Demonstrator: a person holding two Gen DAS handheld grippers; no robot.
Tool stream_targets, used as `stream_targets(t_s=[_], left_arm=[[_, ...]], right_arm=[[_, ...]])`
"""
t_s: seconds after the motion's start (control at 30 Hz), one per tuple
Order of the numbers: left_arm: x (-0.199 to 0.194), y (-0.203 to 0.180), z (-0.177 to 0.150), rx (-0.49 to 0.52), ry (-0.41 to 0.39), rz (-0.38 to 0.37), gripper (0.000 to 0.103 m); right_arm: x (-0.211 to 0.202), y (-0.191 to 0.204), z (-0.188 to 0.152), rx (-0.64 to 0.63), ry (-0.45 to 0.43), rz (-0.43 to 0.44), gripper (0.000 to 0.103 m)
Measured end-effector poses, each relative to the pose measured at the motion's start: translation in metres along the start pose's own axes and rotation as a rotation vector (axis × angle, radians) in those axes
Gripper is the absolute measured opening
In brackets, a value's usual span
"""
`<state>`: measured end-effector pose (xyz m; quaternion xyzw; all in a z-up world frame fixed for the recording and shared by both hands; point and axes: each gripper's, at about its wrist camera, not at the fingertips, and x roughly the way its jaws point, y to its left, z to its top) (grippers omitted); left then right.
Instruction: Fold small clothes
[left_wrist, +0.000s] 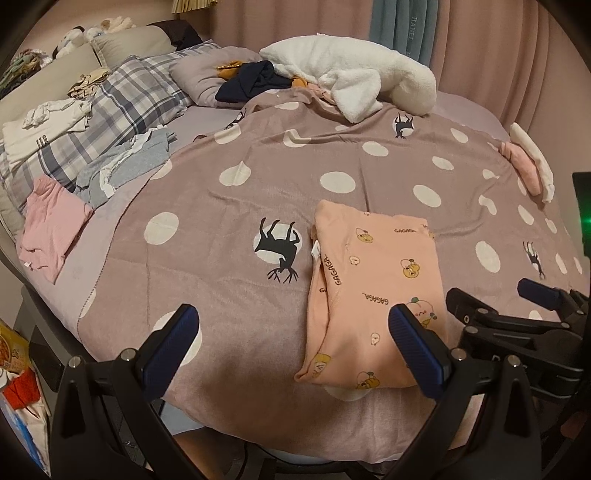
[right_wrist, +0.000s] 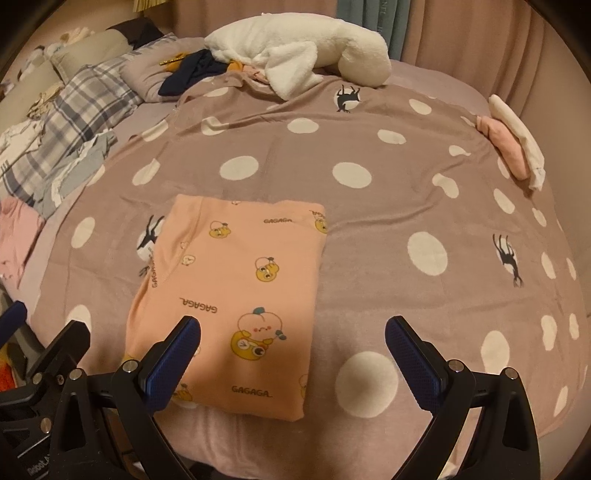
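A peach garment (left_wrist: 373, 288) printed with cartoon figures and "GAGAGA" lies folded into a flat rectangle on the dotted mauve blanket (left_wrist: 258, 177) near the bed's front edge. My left gripper (left_wrist: 291, 339) hovers open just short of it, its right finger over the garment's near right part. In the right wrist view the same garment (right_wrist: 236, 291) sits left of centre, and my right gripper (right_wrist: 291, 354) is open above its near edge with nothing between the fingers. The right gripper's blue-tipped fingers (left_wrist: 535, 291) show at the right of the left wrist view.
A pink garment (left_wrist: 51, 225), grey-blue clothes (left_wrist: 125, 166) and white clothes (left_wrist: 44, 125) lie at the left by a plaid pillow (left_wrist: 122, 99). A white fleece (left_wrist: 354, 70) and dark clothing (left_wrist: 251, 83) sit at the back. Folded pink and white pieces (right_wrist: 513, 147) rest at the right edge.
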<state>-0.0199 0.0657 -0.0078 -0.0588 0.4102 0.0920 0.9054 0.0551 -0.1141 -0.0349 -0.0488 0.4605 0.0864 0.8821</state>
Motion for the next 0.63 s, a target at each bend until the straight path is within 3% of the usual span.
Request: stream_targets(t_s=[0.5,0.63], left_arm=[[0.0031,0.0053,0.0015,-0.019,0.005,0.015,0.103],[0.0004,0.0065,0.0017,-0.03,-0.025,0.005,0.103]], right_arm=[[0.0024,0.0019,-0.0001,-0.006,0.01,0.007,0.1],[0.0031,0.0033,0.0003,-0.013,0.013,0.007,0.1]])
